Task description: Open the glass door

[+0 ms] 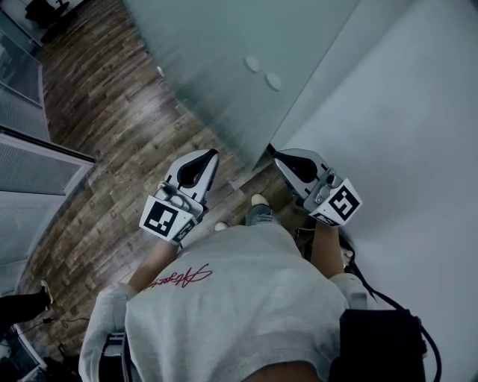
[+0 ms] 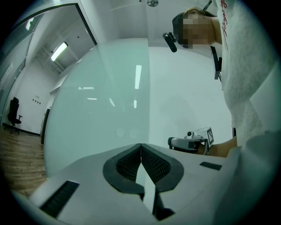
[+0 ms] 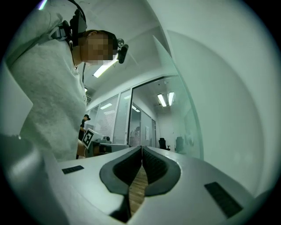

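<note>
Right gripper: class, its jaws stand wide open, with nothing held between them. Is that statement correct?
Not quite. The right gripper has its jaws closed together with the tips meeting, not wide open, as the right gripper view shows. The rest holds: nothing is held between them.

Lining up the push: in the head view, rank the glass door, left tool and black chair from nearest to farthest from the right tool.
1. Glass door: its edge is just ahead of the right tool.
2. Left tool: alongside, on the left.
3. Black chair: far off in the top-left corner.
</note>
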Motion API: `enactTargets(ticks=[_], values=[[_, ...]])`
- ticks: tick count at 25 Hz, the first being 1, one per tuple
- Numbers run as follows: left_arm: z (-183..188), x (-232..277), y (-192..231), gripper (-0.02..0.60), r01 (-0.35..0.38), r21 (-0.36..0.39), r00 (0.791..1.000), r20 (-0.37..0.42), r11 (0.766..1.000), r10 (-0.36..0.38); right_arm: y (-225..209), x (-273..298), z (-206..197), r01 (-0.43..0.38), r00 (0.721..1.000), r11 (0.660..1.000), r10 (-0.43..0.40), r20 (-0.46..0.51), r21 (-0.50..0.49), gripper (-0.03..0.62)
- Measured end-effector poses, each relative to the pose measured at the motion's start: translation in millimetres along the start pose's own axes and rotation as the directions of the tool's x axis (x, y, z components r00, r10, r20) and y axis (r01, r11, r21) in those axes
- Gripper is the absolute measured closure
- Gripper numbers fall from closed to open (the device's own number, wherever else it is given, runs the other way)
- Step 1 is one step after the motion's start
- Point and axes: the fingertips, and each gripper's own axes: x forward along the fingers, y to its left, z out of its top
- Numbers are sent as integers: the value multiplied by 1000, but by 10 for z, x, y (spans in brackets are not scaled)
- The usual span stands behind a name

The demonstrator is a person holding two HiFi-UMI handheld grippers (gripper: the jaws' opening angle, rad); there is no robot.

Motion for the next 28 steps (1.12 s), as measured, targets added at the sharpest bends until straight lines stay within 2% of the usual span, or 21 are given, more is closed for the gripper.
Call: enactTargets(ticks=[5,14,21,28], values=[[-13,-185,-49,565,28,3,1000,-1,1000,-28,325,79,-28,26,1000,1000,-26,-3,2,576],[65,-393,-93,565,19,18,999,34,1000,-20,625,221,32,-31,999,999,31,21,22,577],[32,-472,-71,565,-17,19,1000,17,1000,16,636,262,64,-51,999,999,51,6,-12,577],[28,-535,-102,565,-15,22,1000,19,1000,15,694,274,54,-60,998,998,60,8,-11,577]])
